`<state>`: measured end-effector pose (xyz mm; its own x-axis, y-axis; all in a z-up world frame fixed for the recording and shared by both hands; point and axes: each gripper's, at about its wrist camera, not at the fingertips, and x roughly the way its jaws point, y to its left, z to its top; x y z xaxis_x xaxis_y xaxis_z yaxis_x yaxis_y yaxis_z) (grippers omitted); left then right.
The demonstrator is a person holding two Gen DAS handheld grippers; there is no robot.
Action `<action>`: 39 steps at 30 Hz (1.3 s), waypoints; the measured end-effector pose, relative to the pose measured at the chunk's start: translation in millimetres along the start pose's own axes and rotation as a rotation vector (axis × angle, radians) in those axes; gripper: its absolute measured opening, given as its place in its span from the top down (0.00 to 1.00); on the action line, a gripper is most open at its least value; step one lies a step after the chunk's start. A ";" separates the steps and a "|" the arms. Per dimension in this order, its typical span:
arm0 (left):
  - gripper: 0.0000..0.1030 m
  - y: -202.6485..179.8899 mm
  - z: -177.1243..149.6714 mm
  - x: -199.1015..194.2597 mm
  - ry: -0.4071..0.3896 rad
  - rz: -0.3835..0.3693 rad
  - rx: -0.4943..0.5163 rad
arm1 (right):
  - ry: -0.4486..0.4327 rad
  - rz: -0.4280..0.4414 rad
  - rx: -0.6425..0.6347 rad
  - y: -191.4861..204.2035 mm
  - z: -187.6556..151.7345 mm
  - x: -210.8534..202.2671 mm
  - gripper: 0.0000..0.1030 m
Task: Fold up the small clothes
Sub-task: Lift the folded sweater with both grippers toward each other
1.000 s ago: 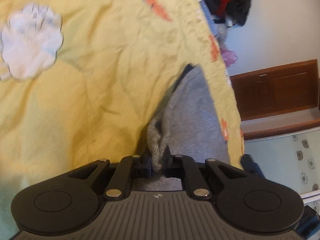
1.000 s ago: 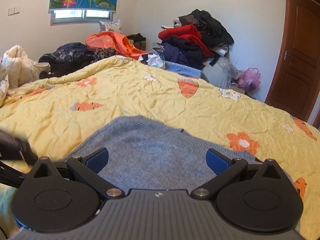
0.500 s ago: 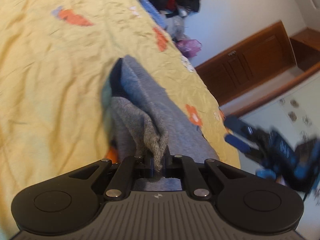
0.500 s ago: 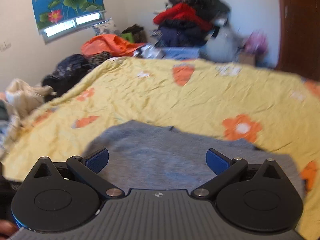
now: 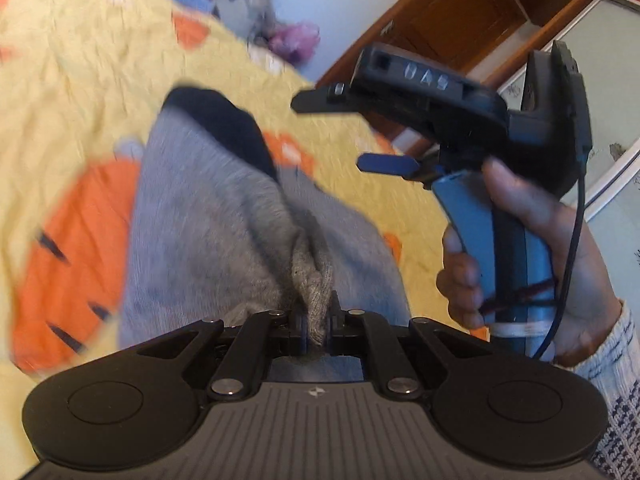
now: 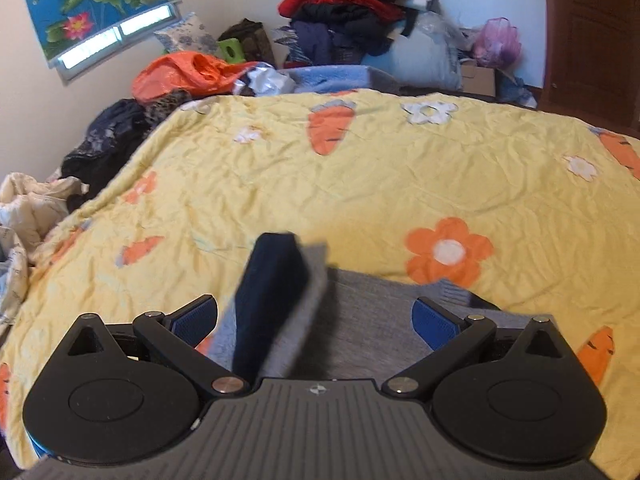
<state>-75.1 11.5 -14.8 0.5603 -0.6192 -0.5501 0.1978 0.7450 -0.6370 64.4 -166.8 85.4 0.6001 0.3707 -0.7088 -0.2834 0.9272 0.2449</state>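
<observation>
A small grey knit garment [image 5: 208,216] with a dark navy inner side [image 5: 228,132] lies on the yellow bedspread [image 5: 80,60]. My left gripper [image 5: 318,316] is shut on a bunched fold of the grey garment and holds it lifted over the rest. In the right wrist view the lifted part [image 6: 276,304], navy side showing, hangs between the open blue fingers [image 6: 436,324] of my right gripper [image 6: 316,320], above the flat grey cloth [image 6: 372,328]. The right gripper also shows in the left wrist view [image 5: 384,162], held in a hand, open and empty.
The bedspread [image 6: 360,184] has orange carrot and flower prints. A pile of clothes [image 6: 352,12] and bags stands at the far wall. More bedding [image 6: 28,208] lies at the left. A brown door [image 6: 592,32] is at the right.
My left gripper has carried the gripped grey fold across toward the right gripper, turning the navy side up. The right gripper has tilted down over the garment; its jaws stay open.
</observation>
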 end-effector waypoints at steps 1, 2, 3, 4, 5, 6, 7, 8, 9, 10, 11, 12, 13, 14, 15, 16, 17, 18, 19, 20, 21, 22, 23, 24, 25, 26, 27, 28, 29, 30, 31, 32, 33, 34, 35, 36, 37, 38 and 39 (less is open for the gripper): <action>0.93 4.2 -4.3 8.6 0.016 0.011 -0.003 | 0.026 0.019 0.032 -10.1 -3.6 6.2 0.01; 0.93 9.6 -9.4 15.9 0.032 0.020 -0.019 | 0.043 0.032 0.066 -20.6 -7.1 12.8 0.01; 0.93 17.5 -13.7 21.0 0.047 0.015 -0.047 | 0.058 0.049 0.104 -30.8 -10.0 19.3 0.01; 0.93 23.6 -16.6 22.7 0.052 0.012 -0.066 | 0.073 0.072 0.158 -41.9 -12.7 26.5 0.01; 0.93 27.4 -18.6 21.0 0.046 0.005 -0.076 | 0.086 0.126 0.230 -53.5 -15.3 32.6 0.01; 0.93 30.2 -19.8 17.2 0.037 -0.014 -0.089 | 0.097 0.212 0.310 -64.2 -18.2 38.8 0.01; 0.93 33.0 -19.3 13.0 0.032 -0.030 -0.102 | 0.100 0.274 0.377 -72.0 -20.4 45.4 0.01; 0.93 34.7 -17.8 8.5 0.024 -0.041 -0.108 | 0.097 0.303 0.425 -76.2 -21.2 50.8 0.01; 0.93 36.4 -17.0 3.5 0.016 -0.055 -0.115 | 0.097 0.322 0.449 -78.1 -20.9 56.6 0.01; 0.93 39.4 -16.4 -2.1 0.006 -0.079 -0.129 | 0.099 0.330 0.456 -76.1 -17.8 62.4 0.01; 0.93 43.4 -14.5 -6.6 -0.001 -0.092 -0.141 | 0.101 0.334 0.453 -72.9 -15.1 67.3 0.01; 0.93 46.5 -14.5 -10.6 -0.003 -0.088 -0.148 | 0.102 0.342 0.443 -68.5 -10.8 73.3 0.01; 0.93 49.4 -15.0 -13.1 -0.001 -0.085 -0.148 | 0.104 0.349 0.439 -64.3 -7.5 78.9 0.02; 0.93 48.6 -18.1 -13.6 0.003 -0.085 -0.147 | 0.111 0.367 0.443 -61.3 -4.4 85.3 0.02; 0.93 49.3 -19.4 -12.4 0.009 -0.082 -0.150 | 0.118 0.387 0.447 -57.5 -1.3 91.8 0.03; 0.93 50.5 -21.2 -12.4 0.015 -0.079 -0.154 | 0.125 0.391 0.439 -52.1 1.2 97.9 0.08; 0.93 52.0 -22.9 -12.6 0.017 -0.079 -0.160 | 0.140 0.393 0.423 -45.3 2.7 104.6 0.11; 0.93 54.1 -23.6 -13.8 0.016 -0.081 -0.163 | 0.160 0.388 0.408 -40.8 3.0 110.9 0.14; 0.93 55.7 -23.8 -14.1 0.017 -0.084 -0.163 | 0.172 0.366 0.396 -35.5 3.3 116.7 0.17; 0.93 56.6 -24.9 -14.5 0.017 -0.081 -0.164 | 0.168 0.369 0.373 -30.0 3.8 119.8 0.20; 0.93 57.7 -25.8 -14.7 0.018 -0.079 -0.171 | 0.162 0.398 0.347 -24.9 4.4 121.3 0.34; 0.93 59.3 -27.0 -16.7 0.018 -0.080 -0.171 | 0.168 0.406 0.349 -21.4 4.0 123.5 0.63; 0.92 59.4 -26.9 -16.7 0.017 -0.078 -0.169 | 0.172 0.388 0.363 -19.9 3.3 123.6 0.76; 0.92 59.4 -26.5 -15.3 0.018 -0.075 -0.168 | 0.164 0.378 0.367 -20.0 3.1 123.3 0.76; 0.92 58.0 -27.0 -14.7 0.019 -0.075 -0.161 | 0.158 0.381 0.372 -19.4 2.2 122.1 0.76; 0.92 54.2 -27.1 -13.3 0.018 -0.072 -0.148 | 0.151 0.382 0.385 -20.4 1.5 119.5 0.76; 0.92 52.0 -23.4 -9.8 0.020 -0.067 -0.140 | 0.140 0.379 0.394 -20.3 1.3 116.0 0.76; 0.92 49.1 -22.8 -5.5 0.022 -0.070 -0.128 | 0.129 0.381 0.402 -20.7 1.6 111.6 0.76; 0.92 44.6 -23.5 -5.0 0.020 -0.075 -0.111 | 0.120 0.384 0.407 -20.9 2.4 105.5 0.76; 0.92 39.3 -22.9 -2.7 0.017 -0.077 -0.095 | 0.106 0.382 0.400 -20.9 4.0 97.9 0.77; 0.92 33.6 -22.5 -0.5 0.017 -0.079 -0.084 | 0.092 0.384 0.390 -20.3 6.3 89.3 0.77; 0.92 28.8 -21.1 2.4 0.018 -0.087 -0.078 | 0.078 0.388 0.382 -21.0 9.5 80.2 0.77; 0.92 23.2 -20.6 5.1 0.019 -0.097 -0.076 | 0.064 0.379 0.368 -22.4 12.5 70.1 0.77; 0.92 16.4 -20.6 8.1 0.020 -0.107 -0.069 | 0.052 0.372 0.356 -25.2 15.0 59.7 0.77; 0.92 8.6 -21.2 11.4 0.023 -0.116 -0.054 | 0.038 0.366 0.343 -30.0 16.5 49.5 0.77; 0.92 0.4 -22.3 15.3 0.028 -0.127 -0.041 | 0.025 0.350 0.332 -35.8 17.7 39.1 0.77; 0.93 -7.5 -23.7 19.7 0.037 -0.139 -0.032 | 0.016 0.333 0.323 -43.2 18.8 29.8 0.77; 0.92 -15.6 -25.2 24.5 0.047 -0.149 -0.019 | 0.012 0.321 0.314 -52.2 18.2 22.7 0.77; 0.92 -24.2 -26.7 28.5 0.057 -0.156 -0.004 | 0.005 0.301 0.304 -61.1 17.4 15.5 0.77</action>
<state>-85.4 -30.7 -29.5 0.4766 -0.7406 -0.4736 0.2759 0.6375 -0.7193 104.0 -216.8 70.9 0.5202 0.6276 -0.5792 -0.2115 0.7517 0.6247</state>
